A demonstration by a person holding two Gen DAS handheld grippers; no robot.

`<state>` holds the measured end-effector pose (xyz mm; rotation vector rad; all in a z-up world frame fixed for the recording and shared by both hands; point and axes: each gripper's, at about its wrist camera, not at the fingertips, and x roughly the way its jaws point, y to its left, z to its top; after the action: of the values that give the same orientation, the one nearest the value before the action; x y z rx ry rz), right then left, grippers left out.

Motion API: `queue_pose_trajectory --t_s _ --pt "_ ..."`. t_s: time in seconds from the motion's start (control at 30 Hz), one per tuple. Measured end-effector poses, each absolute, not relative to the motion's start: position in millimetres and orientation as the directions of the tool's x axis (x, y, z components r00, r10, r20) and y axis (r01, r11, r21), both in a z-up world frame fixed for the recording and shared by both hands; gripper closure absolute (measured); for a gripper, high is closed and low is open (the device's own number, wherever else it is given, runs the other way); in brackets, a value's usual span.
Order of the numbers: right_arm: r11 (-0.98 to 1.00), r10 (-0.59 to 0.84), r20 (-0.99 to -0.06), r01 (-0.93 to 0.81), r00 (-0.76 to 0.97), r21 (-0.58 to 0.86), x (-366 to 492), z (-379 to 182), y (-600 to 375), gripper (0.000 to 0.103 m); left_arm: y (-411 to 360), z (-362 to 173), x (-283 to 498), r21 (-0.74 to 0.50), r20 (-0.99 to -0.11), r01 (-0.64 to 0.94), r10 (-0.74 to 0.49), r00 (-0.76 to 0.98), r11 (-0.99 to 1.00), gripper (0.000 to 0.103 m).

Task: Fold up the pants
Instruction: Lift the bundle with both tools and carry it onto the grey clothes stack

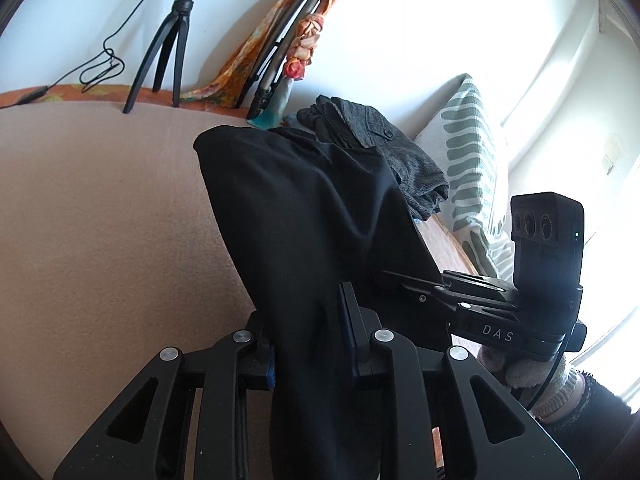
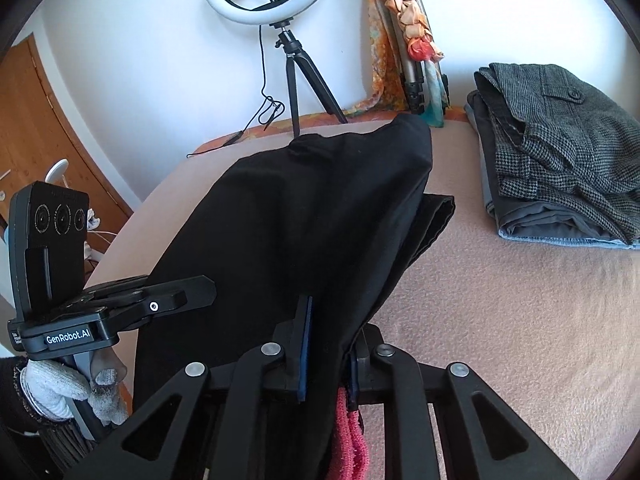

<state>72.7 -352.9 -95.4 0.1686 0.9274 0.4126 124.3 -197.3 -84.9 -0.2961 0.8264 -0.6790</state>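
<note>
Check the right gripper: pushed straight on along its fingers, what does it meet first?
The black pants it already grips: the right gripper has cloth between its fingers, and the raised fabric fills the line ahead. Beyond that, probably the pink bedcover, but the depth is unclear.

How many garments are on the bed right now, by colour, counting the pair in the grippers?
Black pants, clamped in both the left gripper and the right gripper: 1
Grey tweed garment, top of the folded pile: 1
Dark grey garment under it: 1
Light blue garment, bottom of the pile: 1
Total: 4
</note>
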Motion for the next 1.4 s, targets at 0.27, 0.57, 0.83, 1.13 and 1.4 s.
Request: queue_pose_trajectory --t_s 0.27,0.57,0.83,1.13,1.4 --pt "0.915 0.4 -0.707 -0.302 0.583 0.269 60 -72 -342 0.091 -191 -66 118 -0.464 -0.528 0.468 -0.659 0.536 0.752 0.082" --pt "0.922 0.384 -0.683 -0.297 0.621 0.248 55 -58 -346 0.092 -201 -58 114 -0.434 -0.501 0.504 -0.666 0.553 0.746 0.082" --pt "0.935 0.351 -0.674 -0.274 0.65 0.223 51 -49 -358 0.092 -223 -51 119 -0.424 -0.49 0.531 -0.679 0.546 0.734 0.082" --pt "0.95 0.311 -0.654 -0.21 0.69 0.231 54 -34 -395 0.092 -263 -31 135 -0.407 -0.488 0.578 -0.704 0.517 0.707 0.082" --pt "0.958 0.275 -0.633 -0.153 0.724 0.241 68 -12 -436 0.092 -304 -9 156 -0.387 -0.482 0.622 -0.724 0.493 0.681 0.082"
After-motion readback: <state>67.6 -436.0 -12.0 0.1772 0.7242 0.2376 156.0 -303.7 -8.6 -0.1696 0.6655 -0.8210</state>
